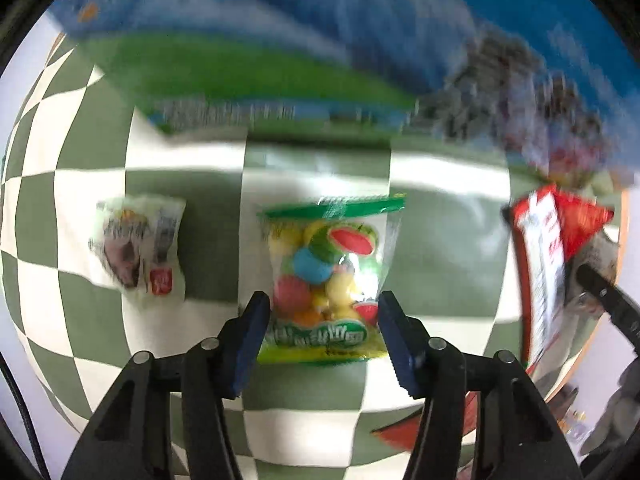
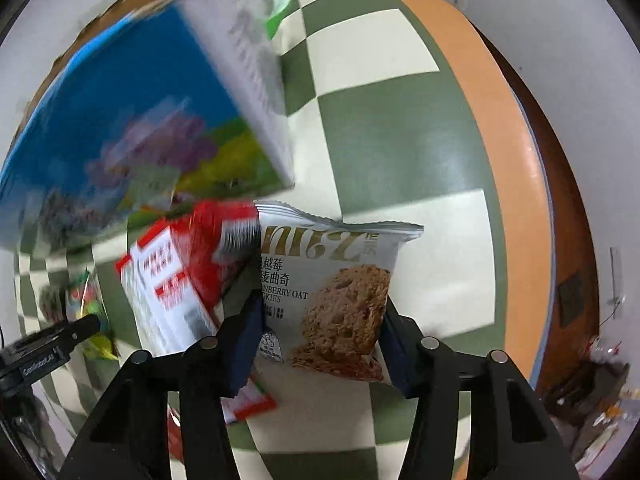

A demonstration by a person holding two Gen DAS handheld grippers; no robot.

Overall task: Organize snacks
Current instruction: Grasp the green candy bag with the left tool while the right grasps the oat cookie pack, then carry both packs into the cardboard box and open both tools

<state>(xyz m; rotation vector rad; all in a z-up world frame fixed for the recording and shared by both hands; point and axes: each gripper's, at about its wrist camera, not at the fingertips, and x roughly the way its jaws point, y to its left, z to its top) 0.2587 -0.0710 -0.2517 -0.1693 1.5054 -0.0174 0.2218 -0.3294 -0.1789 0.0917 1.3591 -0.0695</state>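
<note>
Candy bag (image 1: 328,276), clear with a green header and filled with coloured sweets, lies flat on the checkered table (image 1: 440,240) between the spread fingers of the left gripper (image 1: 324,316). The cranberry oat cookie packet (image 2: 332,292) sits between the parted fingers of the right gripper (image 2: 320,320), a red packet (image 2: 176,280) overlapping its left edge. A large blue printed box (image 2: 120,100) lies behind; the table rim is orange (image 2: 500,120).

Candy bag (image 1: 326,276) seemingly between parted fingers (image 1: 252,328)

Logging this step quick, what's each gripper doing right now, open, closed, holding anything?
Left gripper: open, fingers either side of the candy bag, not clamped.
Right gripper: open around the oat cookie packet, grip not confirmed.
</note>
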